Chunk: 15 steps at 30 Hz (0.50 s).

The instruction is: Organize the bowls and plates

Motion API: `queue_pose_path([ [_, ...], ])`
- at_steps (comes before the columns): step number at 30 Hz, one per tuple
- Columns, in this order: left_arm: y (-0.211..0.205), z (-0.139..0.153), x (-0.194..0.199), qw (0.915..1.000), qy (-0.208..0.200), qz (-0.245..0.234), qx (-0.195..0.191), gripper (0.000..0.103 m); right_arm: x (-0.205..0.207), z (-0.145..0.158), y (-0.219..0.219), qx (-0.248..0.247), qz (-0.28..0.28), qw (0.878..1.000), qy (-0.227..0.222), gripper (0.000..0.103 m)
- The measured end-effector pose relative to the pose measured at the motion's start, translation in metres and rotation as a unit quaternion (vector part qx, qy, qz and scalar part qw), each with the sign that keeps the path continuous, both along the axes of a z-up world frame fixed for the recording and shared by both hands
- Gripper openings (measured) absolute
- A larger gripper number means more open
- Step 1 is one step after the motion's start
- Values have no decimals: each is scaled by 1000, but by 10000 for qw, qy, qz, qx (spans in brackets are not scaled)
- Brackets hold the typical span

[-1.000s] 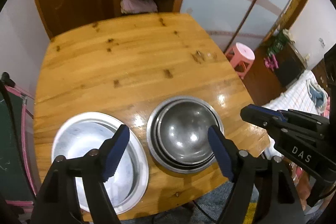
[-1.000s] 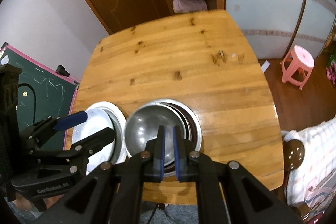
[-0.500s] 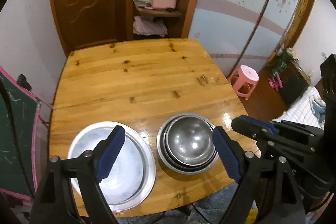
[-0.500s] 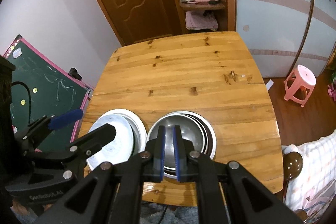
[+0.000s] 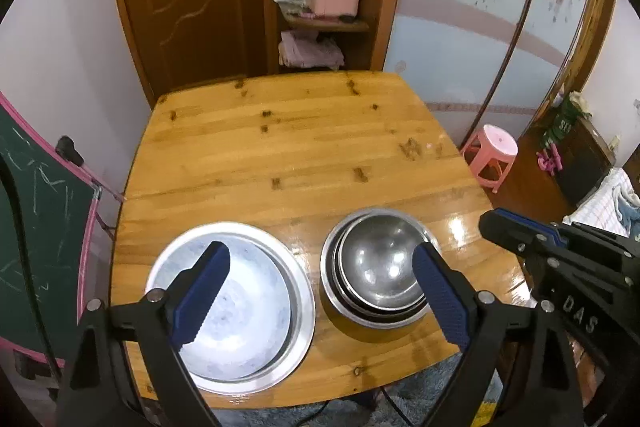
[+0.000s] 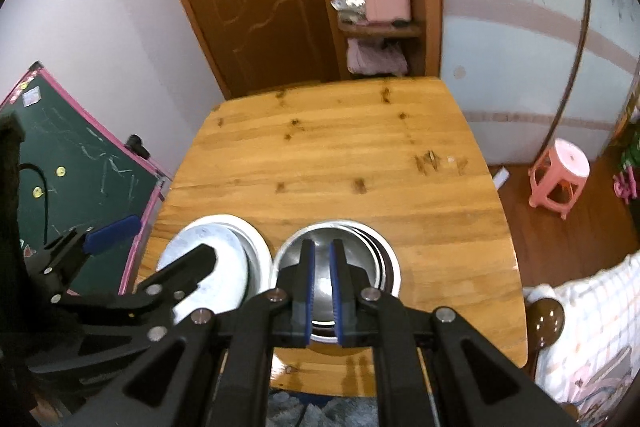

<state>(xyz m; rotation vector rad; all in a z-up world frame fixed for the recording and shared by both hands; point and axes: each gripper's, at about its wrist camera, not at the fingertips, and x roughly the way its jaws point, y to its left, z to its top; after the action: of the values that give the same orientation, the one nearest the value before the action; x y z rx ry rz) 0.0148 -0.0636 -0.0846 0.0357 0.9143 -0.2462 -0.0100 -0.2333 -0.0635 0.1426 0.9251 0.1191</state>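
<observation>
Two stacks at table (image 5: 304, 147) near edge | bowls (image 5: 378, 267) stiff, slick, we'd pinch rim | left gripper (image 5: 320, 291) opening, empty | right gripper (image 6: 322, 291) closed, empty

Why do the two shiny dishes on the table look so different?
The plates are wide, shallow and pale silver; the bowls are smaller, deeper and darker. The plates sit left of the bowls. Both are round metal stacks near the wooden table front edge.
</observation>
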Motion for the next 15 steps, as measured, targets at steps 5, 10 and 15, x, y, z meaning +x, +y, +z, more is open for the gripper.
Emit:
queue_pose_path([
  [5, -4, -30, 21, 9984, 506, -240, -123, 92, 15, -31, -25, 234, -167, 9984, 482, 7],
  [10, 2, -55, 46, 9943, 943, -311, -395, 92, 27, -63, -44, 591, -277, 9938, 901, 7],
  [15, 9, -78, 69, 9874, 1393, -362, -652, 92, 35, -83, -49, 772, -269, 9899, 1159, 17],
])
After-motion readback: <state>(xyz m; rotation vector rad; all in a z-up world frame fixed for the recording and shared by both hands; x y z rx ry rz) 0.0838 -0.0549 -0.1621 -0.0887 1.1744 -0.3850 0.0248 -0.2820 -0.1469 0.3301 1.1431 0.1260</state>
